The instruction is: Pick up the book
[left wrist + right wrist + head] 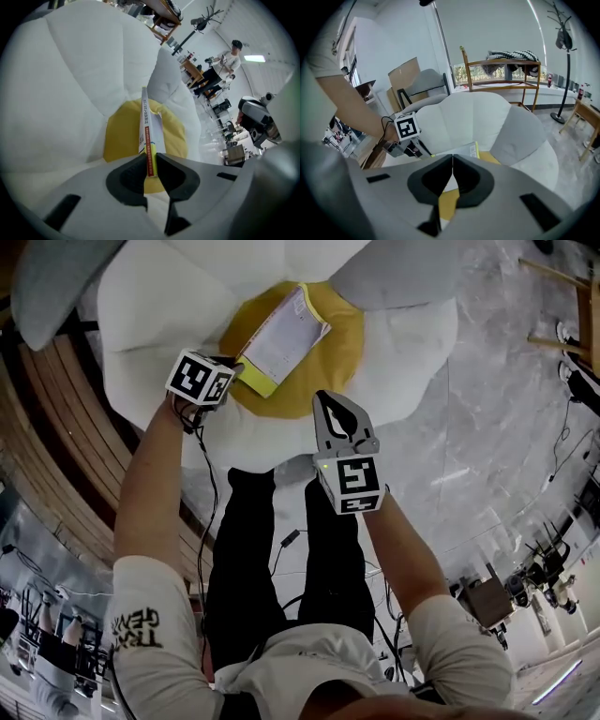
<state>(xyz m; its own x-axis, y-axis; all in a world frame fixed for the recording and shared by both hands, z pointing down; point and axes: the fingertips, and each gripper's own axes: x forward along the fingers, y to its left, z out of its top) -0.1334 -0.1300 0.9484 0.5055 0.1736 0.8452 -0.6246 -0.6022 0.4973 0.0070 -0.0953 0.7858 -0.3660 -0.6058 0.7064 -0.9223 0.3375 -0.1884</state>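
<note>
The book point(281, 336), white-covered with a yellow edge, hangs lifted over the yellow centre point(345, 343) of a white flower-shaped cushion. My left gripper point(236, 368) is shut on its near corner. In the left gripper view the book point(146, 126) stands edge-on, pinched between the pads, with the gripper point(150, 163) closed around its spine end. My right gripper point(330, 401) hovers to the right of the book, jaws shut with nothing between them. In the right gripper view the closed jaws of that gripper point(452, 163) point toward the book point(461, 150) and the left gripper's marker cube point(407, 127).
Big white petals point(150, 306) and grey petals point(398, 268) ring the yellow centre. Wooden slats point(37, 427) run along the left, marble floor point(487, 427) lies to the right. A wooden rack point(501, 70), a coat stand point(563, 61) and a cardboard box point(405, 75) stand behind. A person point(232, 58) is far off.
</note>
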